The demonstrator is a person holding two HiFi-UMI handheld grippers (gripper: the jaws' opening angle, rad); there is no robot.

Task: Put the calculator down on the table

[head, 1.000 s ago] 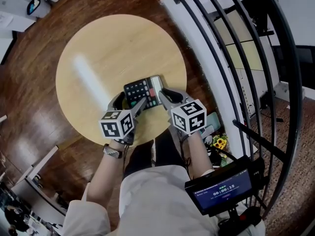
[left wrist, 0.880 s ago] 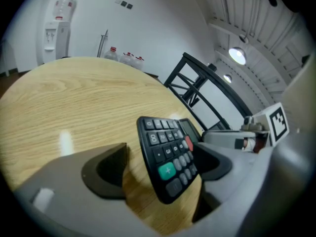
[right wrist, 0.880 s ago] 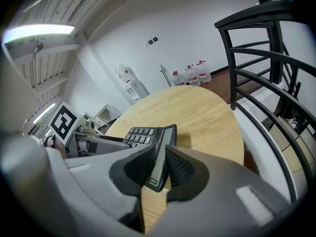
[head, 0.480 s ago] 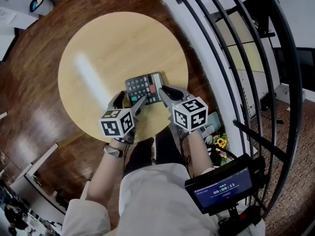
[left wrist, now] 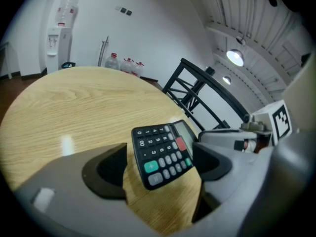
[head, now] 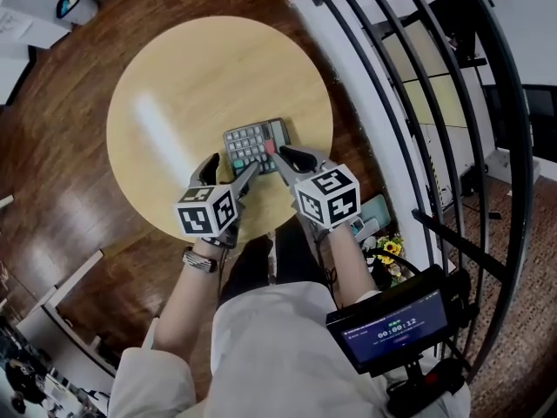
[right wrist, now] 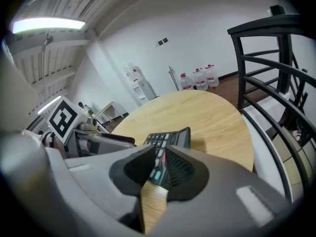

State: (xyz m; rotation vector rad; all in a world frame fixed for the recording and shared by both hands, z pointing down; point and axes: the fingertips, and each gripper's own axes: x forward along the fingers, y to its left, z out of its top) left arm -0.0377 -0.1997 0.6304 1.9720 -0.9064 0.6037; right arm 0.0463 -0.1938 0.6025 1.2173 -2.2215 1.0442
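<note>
Left tool (head: 232, 165) spread open, gripping nothing, at the near edge of the calculator (head: 252, 146). Right tool (head: 278, 153) pinched on its near right corner, body seemingly tilted over the round pale-wood worktop (head: 200, 77). Beyond, dark plank floor (head: 52, 172), black railing (right wrist: 266, 25), white wall (left wrist: 148, 23) with water dispenser (left wrist: 55, 46).

Black rectangular calculator (left wrist: 159, 147), grey keys plus one green and one red, sits between left gripper (left wrist: 160, 158) fingers (left wrist: 106, 171), spread wide. Round pale wooden bench (left wrist: 74, 112) underneath.
</note>
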